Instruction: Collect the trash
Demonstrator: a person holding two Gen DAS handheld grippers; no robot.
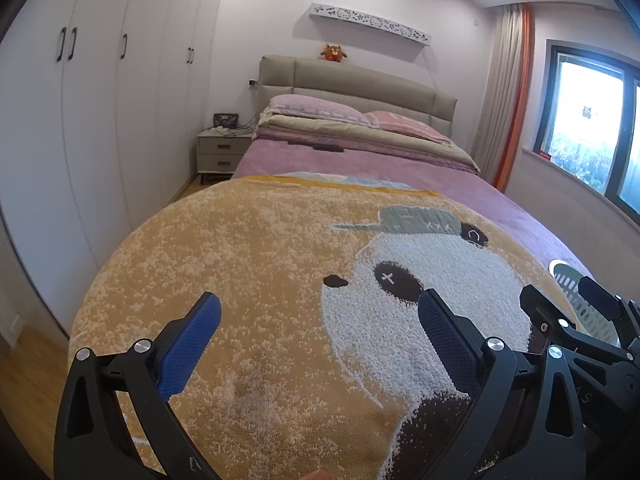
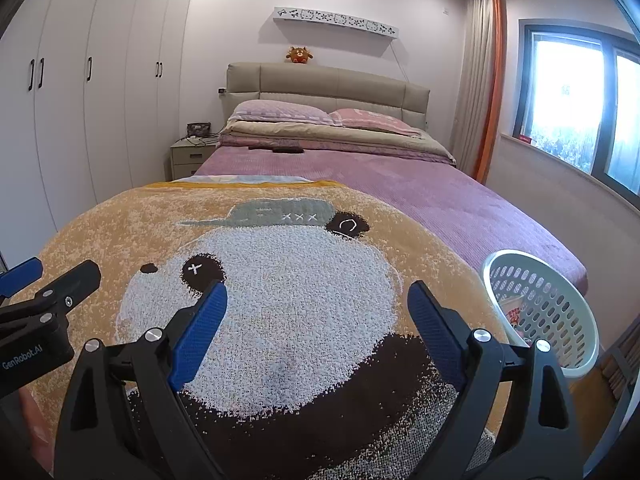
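A white perforated basket (image 2: pixel 560 316) stands at the bed's right edge, with a red-and-white cup-like wrapper (image 2: pixel 514 312) inside. It also shows in the left wrist view (image 1: pixel 580 304), partly hidden by the right gripper. My left gripper (image 1: pixel 320 320) is open and empty above the yellow panda blanket (image 1: pixel 260 260). My right gripper (image 2: pixel 318 308) is open and empty above the same blanket (image 2: pixel 300 280), left of the basket. Two dark flat items (image 2: pixel 280 148) lie near the pillows; I cannot tell what they are.
The bed has a purple cover (image 2: pixel 400 188), folded bedding and pillows (image 2: pixel 320 120) at the headboard. White wardrobes (image 1: pixel 80 120) line the left wall. A nightstand (image 1: pixel 222 152) stands beside the bed. A window (image 2: pixel 580 100) and curtain are on the right.
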